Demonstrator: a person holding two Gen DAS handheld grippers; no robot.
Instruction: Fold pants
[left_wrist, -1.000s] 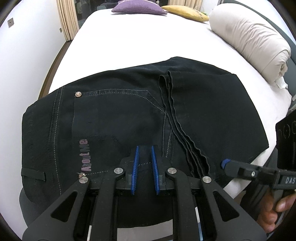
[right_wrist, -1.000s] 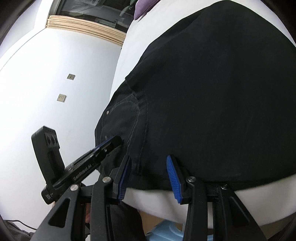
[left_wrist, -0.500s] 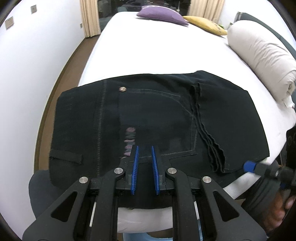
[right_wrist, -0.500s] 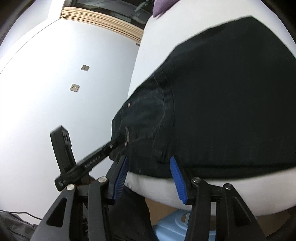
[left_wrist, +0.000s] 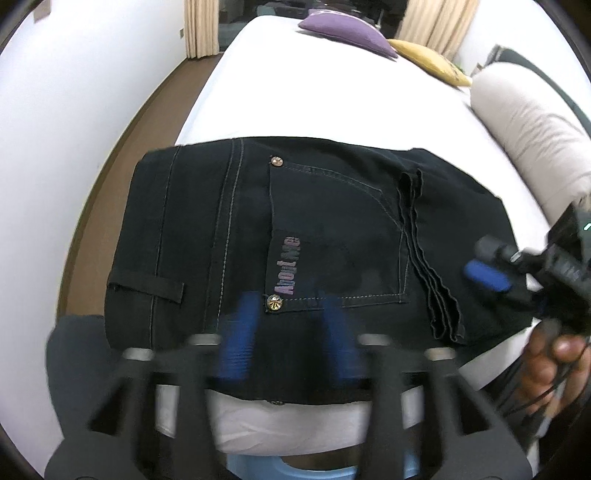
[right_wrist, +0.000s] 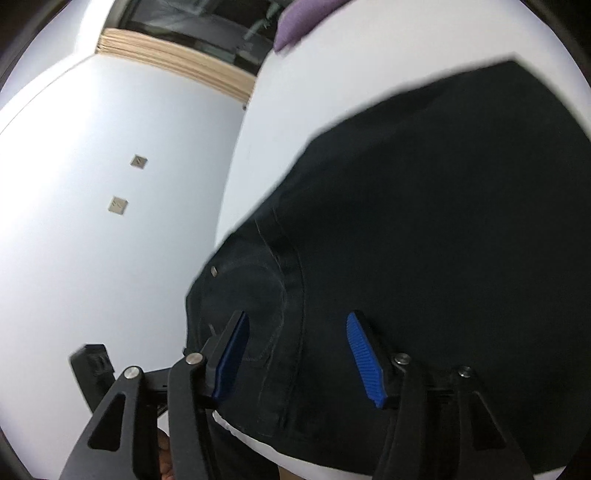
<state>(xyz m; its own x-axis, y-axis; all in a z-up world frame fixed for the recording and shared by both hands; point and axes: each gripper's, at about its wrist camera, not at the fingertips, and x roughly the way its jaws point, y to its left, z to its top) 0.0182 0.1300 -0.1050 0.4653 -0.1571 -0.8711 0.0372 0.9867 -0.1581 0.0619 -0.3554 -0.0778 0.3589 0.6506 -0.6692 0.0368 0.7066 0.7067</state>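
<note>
Black pants (left_wrist: 314, 236) lie folded on the white bed (left_wrist: 332, 96); left gripper (left_wrist: 288, 339) is opening, nothing pinched. Right gripper (right_wrist: 295, 354) is opening too, pads clear of the cloth.

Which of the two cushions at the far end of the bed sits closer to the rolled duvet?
The yellow cushion. It lies right of the purple cushion, on the side where the rolled duvet lies along the bed.

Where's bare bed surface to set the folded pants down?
Free: the white sheet between the folded black pants and the purple cushion, up the middle of the bed. Crowded: the right side holds the rolled cream duvet and yellow cushion; the near edge is under the pants and both tongs.
</note>
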